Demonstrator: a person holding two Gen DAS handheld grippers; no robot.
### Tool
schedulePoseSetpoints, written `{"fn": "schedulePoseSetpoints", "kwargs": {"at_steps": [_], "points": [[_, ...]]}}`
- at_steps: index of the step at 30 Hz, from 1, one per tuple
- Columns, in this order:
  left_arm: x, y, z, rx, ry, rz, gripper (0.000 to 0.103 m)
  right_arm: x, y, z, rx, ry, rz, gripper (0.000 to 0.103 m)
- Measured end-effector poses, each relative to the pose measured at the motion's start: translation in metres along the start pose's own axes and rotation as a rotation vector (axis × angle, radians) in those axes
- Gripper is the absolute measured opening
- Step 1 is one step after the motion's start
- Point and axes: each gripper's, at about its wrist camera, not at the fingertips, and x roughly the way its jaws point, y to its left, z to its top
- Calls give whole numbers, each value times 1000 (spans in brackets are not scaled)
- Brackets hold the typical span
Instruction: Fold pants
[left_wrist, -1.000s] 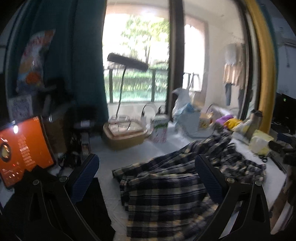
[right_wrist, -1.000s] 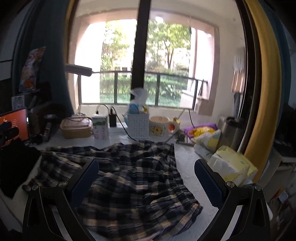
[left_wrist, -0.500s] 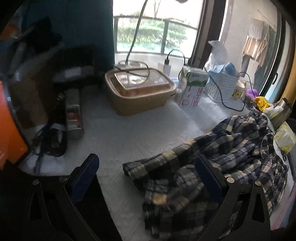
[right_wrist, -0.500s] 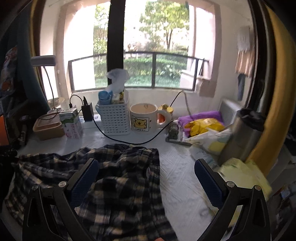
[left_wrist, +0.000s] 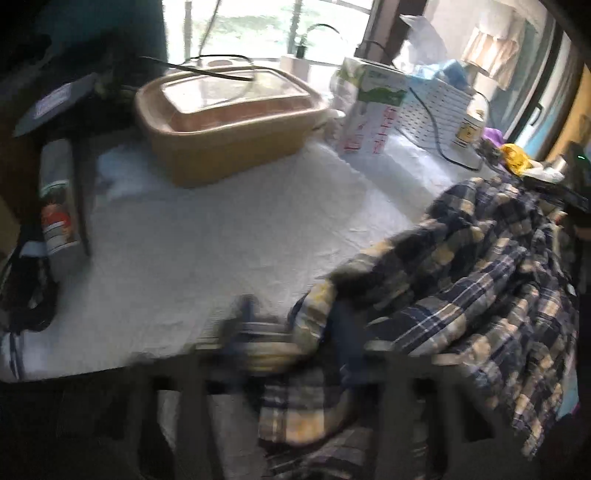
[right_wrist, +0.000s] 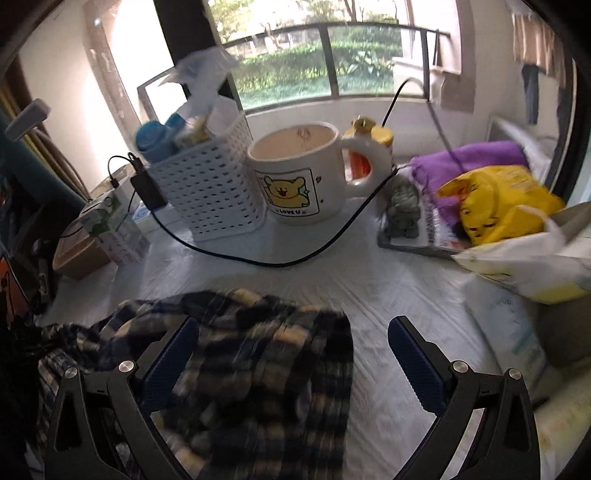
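Observation:
The pants (left_wrist: 461, 288) are navy, cream and yellow plaid. They lie crumpled on the white table cover (left_wrist: 221, 236). In the left wrist view my left gripper (left_wrist: 295, 339) is blurred by motion; its blue pads (left_wrist: 243, 314) sit close together around the near edge of the cloth. In the right wrist view the pants (right_wrist: 258, 369) lie bunched between and under my fingers. My right gripper (right_wrist: 291, 362) is open wide, low over the cloth's far right corner, holding nothing.
A tan lidded box (left_wrist: 229, 122), a milk carton (left_wrist: 369, 110) and a can (left_wrist: 59, 206) stand at the back left. A white basket (right_wrist: 207, 184), a bear mug (right_wrist: 299, 173), a black cable (right_wrist: 280, 262), a yellow bag (right_wrist: 502, 203) and purple cloth (right_wrist: 472, 158) crowd the back right.
Both grippers have dropped lower and moved forward toward the pants. The left gripper's pads have come together at the cloth's edge. The right gripper stays open.

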Motion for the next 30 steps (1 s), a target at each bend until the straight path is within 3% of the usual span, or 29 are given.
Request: {"fn": "schedulePoseSetpoints", "kwargs": {"at_steps": [1,2,3,6,11,14,19,21,22,23,24,25,26,28,30], "points": [[0,0,1,1,-3,-6,16,8,0,1,-2,16,16,64],[-1,-1,3,8,-17,5,13,15,0,1,-6,34,22,26],[-4,-3,4,28,-37,26,12,20,1,0,-10,45,11,25],[-24,-3,22,62,-136,85,11,16,12,1,-57,7,-15,25],[-51,2,59,101,-273,135,11,-17,23,18,-118,-141,-105,25],[-59,-12,79,186,-360,219,11,-28,24,31,-127,-198,-138,25],[-50,-23,102,258,-439,321,18,-26,16,41,-123,-223,-199,25],[-41,-24,108,254,-432,326,38,-19,7,39,-112,-211,-232,25],[-41,-23,109,244,-424,345,59,-9,3,38,-101,-181,-260,25],[-41,-24,108,237,-424,346,73,-2,1,37,-94,-151,-273,25],[-46,-24,105,230,-430,335,75,1,-1,36,-82,-129,-278,27],[-54,-23,100,221,-436,320,77,1,-3,33,-67,-113,-280,33],[-55,-26,99,218,-431,322,79,-2,-3,31,-60,-112,-281,54],[-60,-30,89,207,-410,324,79,-18,0,23,-58,-139,-273,87],[-65,-29,74,174,-377,287,79,-39,7,12,-64,-169,-244,87]]}}
